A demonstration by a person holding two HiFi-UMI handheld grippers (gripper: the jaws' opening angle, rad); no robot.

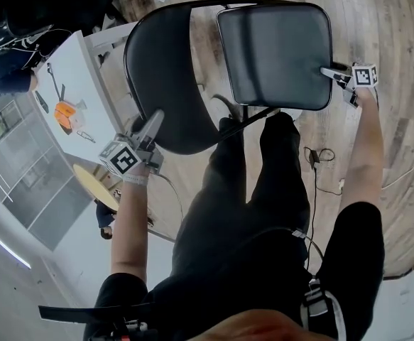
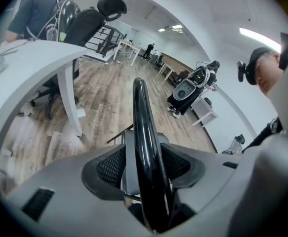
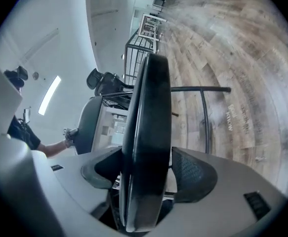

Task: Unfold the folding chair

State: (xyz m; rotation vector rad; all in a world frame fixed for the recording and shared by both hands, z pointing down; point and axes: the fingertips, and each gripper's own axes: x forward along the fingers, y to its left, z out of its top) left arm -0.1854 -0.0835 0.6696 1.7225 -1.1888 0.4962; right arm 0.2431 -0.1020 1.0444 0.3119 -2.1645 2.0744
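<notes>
The folding chair (image 1: 192, 116) stands in the upper centre of the head view. Your left gripper (image 1: 152, 123) has its fingers open around the backrest (image 1: 164, 62) edge. Your right gripper (image 1: 329, 72) has its fingers open around the seat (image 1: 274, 48) edge. A white worktop (image 1: 68, 69) is close on the left, and the wooden floor (image 1: 380, 20) is free on the right.

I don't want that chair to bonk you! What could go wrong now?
1. The left gripper has its jaws apart around the backrest edge, the right gripper around the seat edge. Nothing grips the folding chair, so it might tip or fold.
2. A cable lies on the floor by the person's legs; a step back could snag it.
</notes>
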